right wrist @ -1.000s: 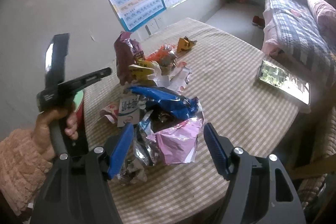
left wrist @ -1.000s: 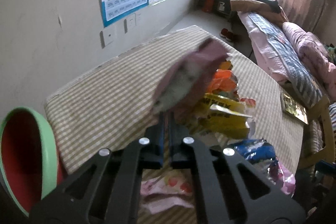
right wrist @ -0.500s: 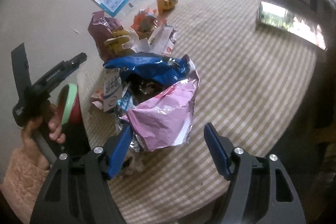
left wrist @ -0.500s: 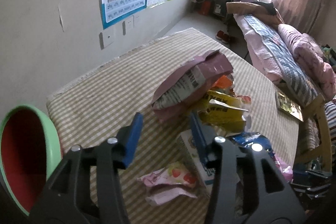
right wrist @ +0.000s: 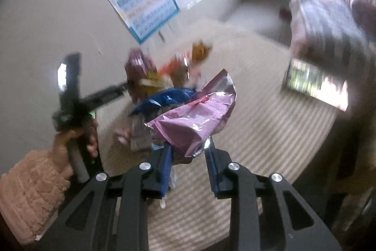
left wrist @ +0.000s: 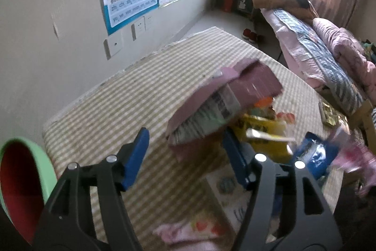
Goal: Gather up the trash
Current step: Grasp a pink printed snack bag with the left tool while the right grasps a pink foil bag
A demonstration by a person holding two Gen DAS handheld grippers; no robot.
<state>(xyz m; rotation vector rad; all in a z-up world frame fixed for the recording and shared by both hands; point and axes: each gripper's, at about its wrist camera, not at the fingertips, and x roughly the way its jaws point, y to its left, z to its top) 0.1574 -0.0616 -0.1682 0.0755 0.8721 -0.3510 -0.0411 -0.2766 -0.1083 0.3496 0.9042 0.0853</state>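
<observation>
A pile of snack wrappers lies on the checked table [left wrist: 131, 100]. In the left wrist view a maroon bag [left wrist: 223, 105] stands just beyond my left gripper [left wrist: 188, 154], which is open and empty. A yellow wrapper [left wrist: 265, 133] and a blue wrapper [left wrist: 312, 154] lie to its right. In the right wrist view my right gripper [right wrist: 188, 152] is shut on a pink foil bag [right wrist: 197, 119] and holds it lifted above the table. The blue wrapper [right wrist: 164, 98] and maroon bag [right wrist: 138, 67] sit behind it. The view is blurred.
A green-rimmed red bin [left wrist: 21, 187] stands at the table's left edge. A phone [right wrist: 315, 84] lies on the table's right side. A small pink wrapper [left wrist: 192, 229] lies near my left gripper. A bed [left wrist: 317, 51] stands to the right.
My left gripper let go of the maroon bag and opened wide. My right gripper closed on the pink foil bag and lifted it off the pile.
</observation>
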